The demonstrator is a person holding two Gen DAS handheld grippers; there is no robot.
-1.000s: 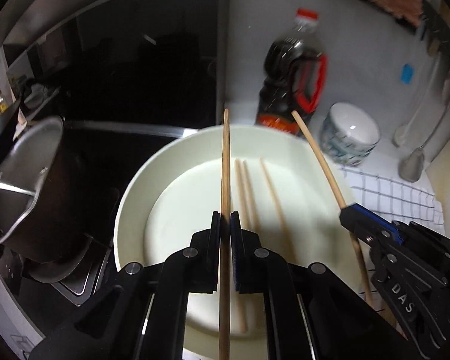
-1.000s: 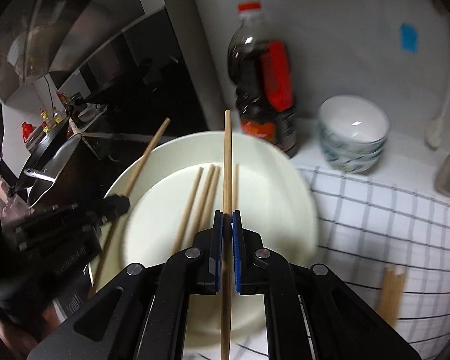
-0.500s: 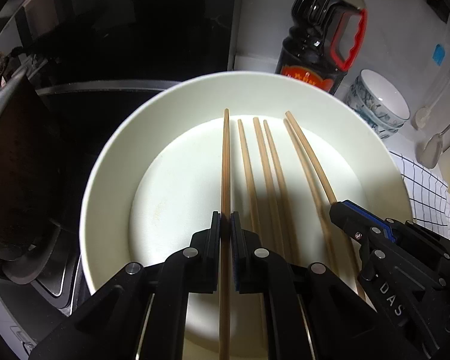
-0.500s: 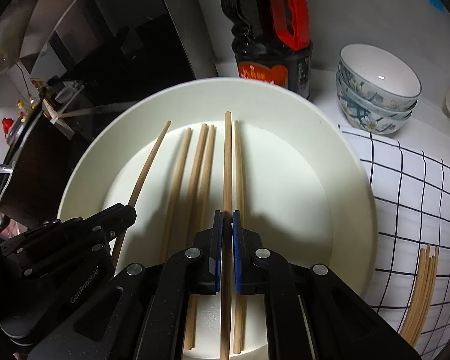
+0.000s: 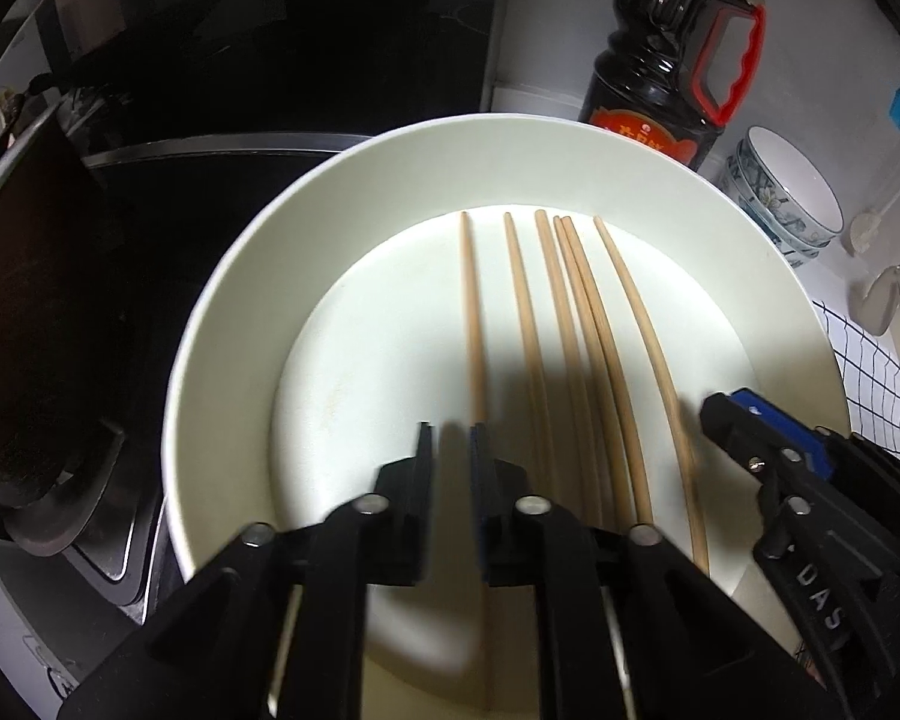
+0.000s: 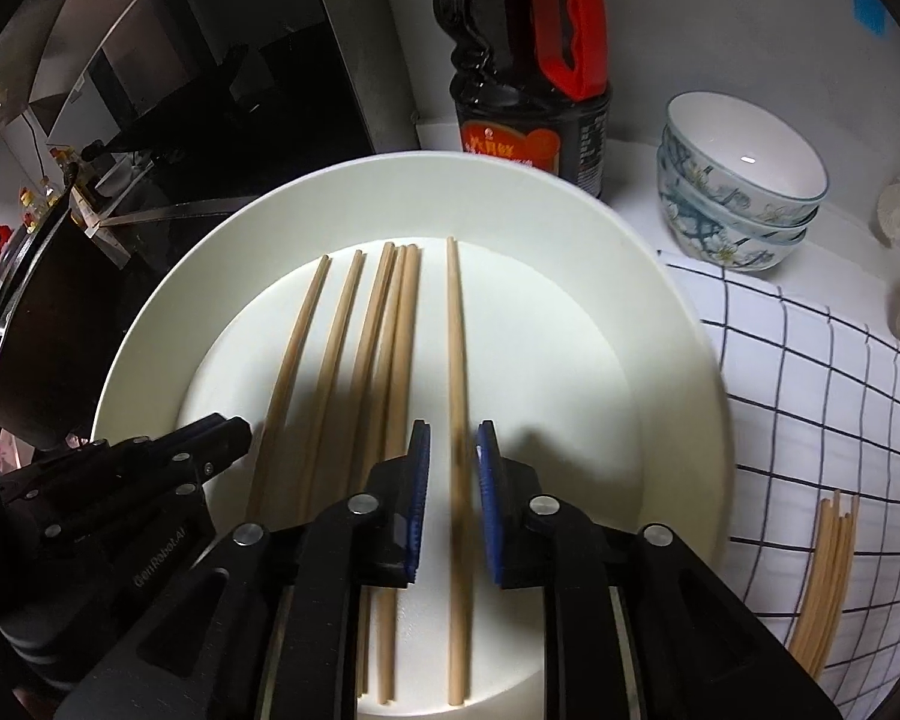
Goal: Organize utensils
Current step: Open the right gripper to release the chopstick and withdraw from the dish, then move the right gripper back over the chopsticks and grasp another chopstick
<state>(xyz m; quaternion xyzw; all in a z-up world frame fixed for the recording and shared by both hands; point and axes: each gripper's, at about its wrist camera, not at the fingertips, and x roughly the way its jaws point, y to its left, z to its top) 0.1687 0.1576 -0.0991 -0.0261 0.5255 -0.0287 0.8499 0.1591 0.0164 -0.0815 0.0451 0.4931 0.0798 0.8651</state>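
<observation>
- Now six chopsticks lie side by side in the white plate [image 6: 660, 312], their tips toward the soy sauce bottle [image 6: 528, 60]; this is the release step.
- Left chopstick [image 5: 473, 324] lies at the left end of the row, seen from the left wrist; it runs down between the left gripper [image 5: 450, 450] jaws, which are opening, the pads already off the wood.
- Right chopstick [image 6: 456, 348] sits apart at the right end, seen from the right wrist; the right gripper [image 6: 453, 450] jaws are opening too, a narrow gap on either side of the stick.
- To do this well, I judge both tongs should open fully before lifting, then rise straight up, so neither pad drags its stick or nudges the four in the middle.
- A further bundle of chopsticks [image 6: 825, 576] waits on the checked cloth [image 6: 810, 390], right of the plate; probably the next pick.
- Stacked bowls [image 6: 744, 180] stand beside the bottle, clear of the work.
</observation>
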